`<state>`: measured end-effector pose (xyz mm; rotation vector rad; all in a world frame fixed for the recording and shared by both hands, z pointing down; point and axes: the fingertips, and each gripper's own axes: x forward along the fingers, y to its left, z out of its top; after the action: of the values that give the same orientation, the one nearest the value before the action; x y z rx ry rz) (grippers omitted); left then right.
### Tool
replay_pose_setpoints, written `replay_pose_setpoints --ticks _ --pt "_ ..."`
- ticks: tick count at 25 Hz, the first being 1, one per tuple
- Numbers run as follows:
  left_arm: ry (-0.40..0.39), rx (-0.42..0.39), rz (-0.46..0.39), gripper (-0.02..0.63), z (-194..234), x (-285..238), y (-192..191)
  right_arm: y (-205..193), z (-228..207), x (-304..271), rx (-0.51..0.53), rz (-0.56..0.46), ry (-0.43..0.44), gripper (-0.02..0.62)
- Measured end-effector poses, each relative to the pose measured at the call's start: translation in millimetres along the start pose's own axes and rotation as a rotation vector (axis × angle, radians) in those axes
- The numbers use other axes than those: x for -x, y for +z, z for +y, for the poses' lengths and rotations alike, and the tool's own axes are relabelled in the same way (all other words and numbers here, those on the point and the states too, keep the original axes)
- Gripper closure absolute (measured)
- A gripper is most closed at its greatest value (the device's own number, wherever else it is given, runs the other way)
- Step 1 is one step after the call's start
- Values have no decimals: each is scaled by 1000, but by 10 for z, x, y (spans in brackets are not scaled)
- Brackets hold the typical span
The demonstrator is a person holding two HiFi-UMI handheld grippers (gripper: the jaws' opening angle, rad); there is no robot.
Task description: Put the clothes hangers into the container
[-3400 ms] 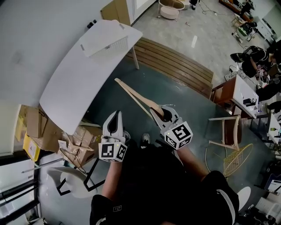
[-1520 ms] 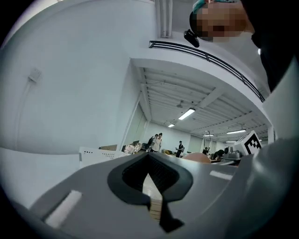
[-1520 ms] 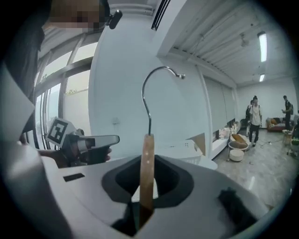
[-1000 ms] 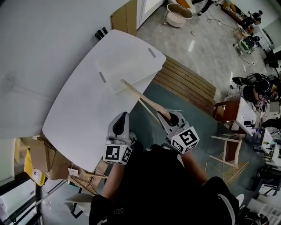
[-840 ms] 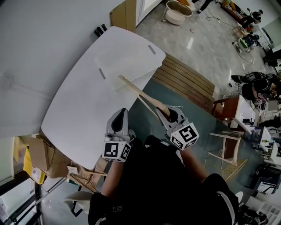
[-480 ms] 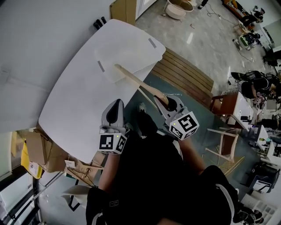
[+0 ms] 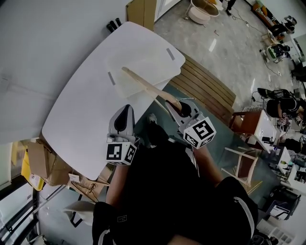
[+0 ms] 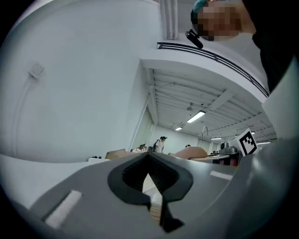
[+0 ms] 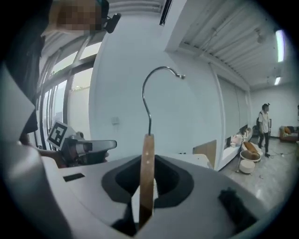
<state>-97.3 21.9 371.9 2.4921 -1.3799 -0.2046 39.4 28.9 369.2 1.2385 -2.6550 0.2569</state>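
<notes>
A wooden clothes hanger point(image 7: 146, 87) with a metal hook point(image 9: 160, 74) is clamped at its middle in my right gripper point(image 7: 173, 106). Its long arm reaches out over the white table point(image 7: 81, 115), and its far end hangs above the pale, shallow container point(image 7: 160, 64) standing there. In the right gripper view the hanger's wood point(image 9: 147, 172) stands upright between the jaws of my right gripper point(image 9: 145, 200). My left gripper point(image 7: 125, 114) hovers over the table's near edge, left of the hanger. In its own view the left gripper point(image 8: 152, 175) is shut with nothing held.
A slatted wooden bench point(image 7: 205, 83) lies right of the table. Cardboard boxes point(image 7: 43, 165) sit under the table's near left end. A wooden chair point(image 7: 244, 160) stands at the right, a round tub point(image 7: 202, 9) far off on the floor. A white wall borders the left.
The table and container have come closer in the head view. The hanger's far end, earlier over the floor, now hangs over the container. Both grippers keep their grip states.
</notes>
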Motion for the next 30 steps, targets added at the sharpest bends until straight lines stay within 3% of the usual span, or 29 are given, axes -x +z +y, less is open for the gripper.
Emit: replay_pose_setpoints --ticks 16,30 --pt "86 19 39 603 419 -826 -170 -20 -729 -743 21 68 116 534" --pt "174 46 65 603 705 -1263 -356 -148 -1074 -1262 31 148 244 534"
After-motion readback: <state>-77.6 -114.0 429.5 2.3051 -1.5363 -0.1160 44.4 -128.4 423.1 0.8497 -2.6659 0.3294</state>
